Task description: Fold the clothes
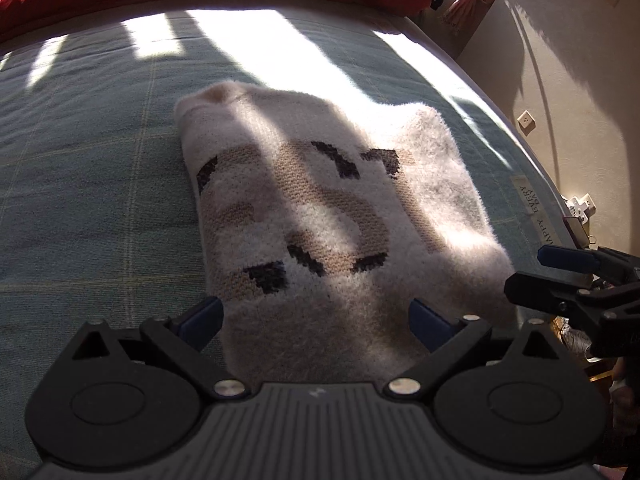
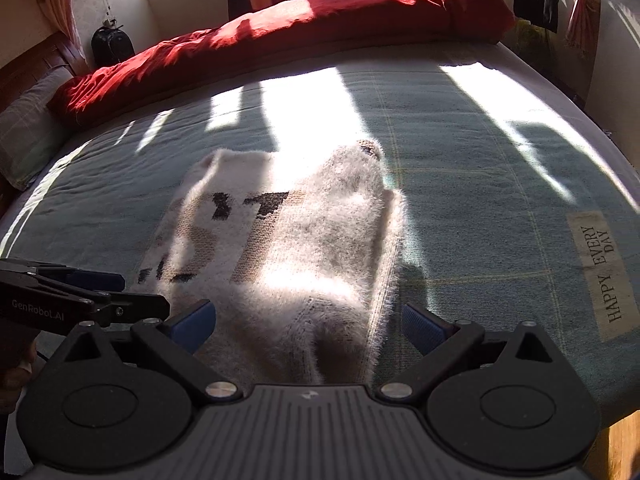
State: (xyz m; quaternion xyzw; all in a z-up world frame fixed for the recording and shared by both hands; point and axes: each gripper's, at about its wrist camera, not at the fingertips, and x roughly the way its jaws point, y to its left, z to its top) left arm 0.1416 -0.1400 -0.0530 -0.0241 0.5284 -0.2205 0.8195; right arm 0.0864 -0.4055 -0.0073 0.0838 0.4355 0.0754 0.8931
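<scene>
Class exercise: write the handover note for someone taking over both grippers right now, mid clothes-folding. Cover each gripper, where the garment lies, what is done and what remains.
Left gripper: open, nothing held, over the near edge of the sweater.
Right gripper: open, nothing held, over the sweater's near right edge.
Sweater: fuzzy white knit with a tan and black pattern, lying as a compact folded bundle on the green bedspread. A red duvet is bunched along the far side.
Done: sides look folded in.
Left: possibly one more fold or tidying; I cannot tell if other clothes wait.
</scene>
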